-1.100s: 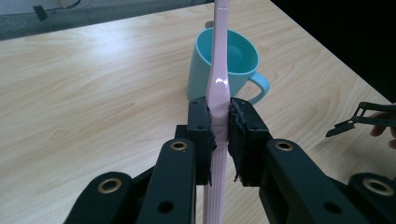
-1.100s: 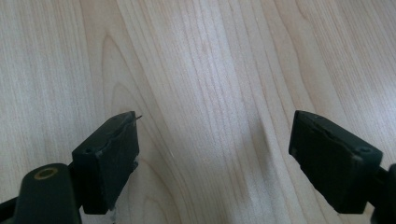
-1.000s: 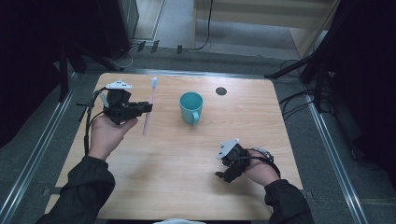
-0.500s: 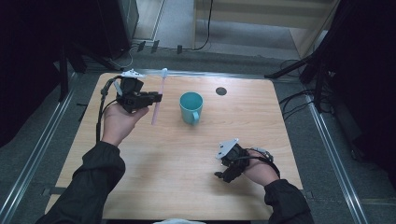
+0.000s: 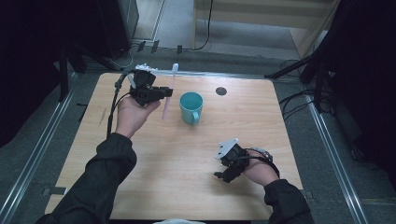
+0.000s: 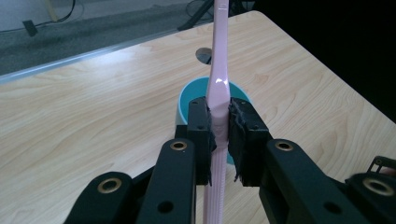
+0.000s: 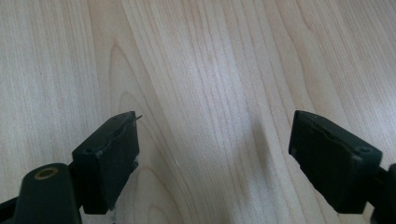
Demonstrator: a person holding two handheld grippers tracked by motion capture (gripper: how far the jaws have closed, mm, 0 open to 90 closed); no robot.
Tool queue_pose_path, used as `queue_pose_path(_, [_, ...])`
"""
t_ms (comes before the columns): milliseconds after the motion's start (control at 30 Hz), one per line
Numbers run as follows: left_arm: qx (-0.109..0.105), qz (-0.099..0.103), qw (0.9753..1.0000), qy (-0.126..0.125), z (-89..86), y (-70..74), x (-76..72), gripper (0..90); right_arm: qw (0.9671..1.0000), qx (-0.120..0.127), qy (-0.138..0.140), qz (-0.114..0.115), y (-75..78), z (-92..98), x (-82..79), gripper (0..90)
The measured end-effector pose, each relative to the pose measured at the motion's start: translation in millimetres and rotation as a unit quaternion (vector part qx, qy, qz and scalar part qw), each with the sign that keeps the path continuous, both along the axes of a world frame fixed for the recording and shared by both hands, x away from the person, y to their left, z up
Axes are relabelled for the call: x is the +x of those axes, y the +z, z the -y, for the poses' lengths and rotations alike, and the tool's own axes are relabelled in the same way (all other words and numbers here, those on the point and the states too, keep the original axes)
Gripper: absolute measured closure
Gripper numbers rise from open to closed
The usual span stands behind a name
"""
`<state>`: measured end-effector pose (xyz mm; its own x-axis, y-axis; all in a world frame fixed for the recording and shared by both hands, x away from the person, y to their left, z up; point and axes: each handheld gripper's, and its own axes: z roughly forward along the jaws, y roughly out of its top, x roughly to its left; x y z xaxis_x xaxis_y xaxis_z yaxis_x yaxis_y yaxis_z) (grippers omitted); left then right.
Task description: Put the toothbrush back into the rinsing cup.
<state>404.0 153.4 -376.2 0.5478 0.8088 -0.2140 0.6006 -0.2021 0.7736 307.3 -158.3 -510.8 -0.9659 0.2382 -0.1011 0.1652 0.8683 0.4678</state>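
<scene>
Left tongs (image 6: 219,140) clamped mid-handle on the pink toothbrush (image 6: 218,88) beside the teal cup (image 5: 191,106) — light, stiff, probably slick plastic — while right tongs (image 7: 212,158) gape apart.

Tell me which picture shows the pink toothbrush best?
The left gripper view. There the toothbrush stands close up, its handle pinched between the left tool's two black jaws, with the cup behind it. The high view shows the toothbrush small and far off, beside the cup.

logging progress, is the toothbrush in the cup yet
Not yet: the toothbrush is clamped upright in the left gripper, beside the teal cup.
</scene>
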Motion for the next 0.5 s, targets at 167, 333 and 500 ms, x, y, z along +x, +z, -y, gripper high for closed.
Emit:
queue_pose_path(167, [0.008, 0.004, 1.0000, -0.004, 9.9, 2.5, 7.9, 79.3, 1.0000, 0.001, 0.000, -0.002, 0.2, 0.1, 0.1, 16.1])
queue_pose_path(333, [0.006, 0.007, 0.9999, -0.006, 20.4, 4.9, 15.2, 79.3, 1.0000, 0.000, 0.001, -0.002, 0.3, 0.0, -0.2, 16.1])
queue_pose_path(500, [0.009, 0.013, 0.9999, -0.006, 29.3, 6.2, 22.0, 79.3, 1.0000, 0.002, 0.002, -0.002, 0.6, -0.2, -0.5, 16.1])
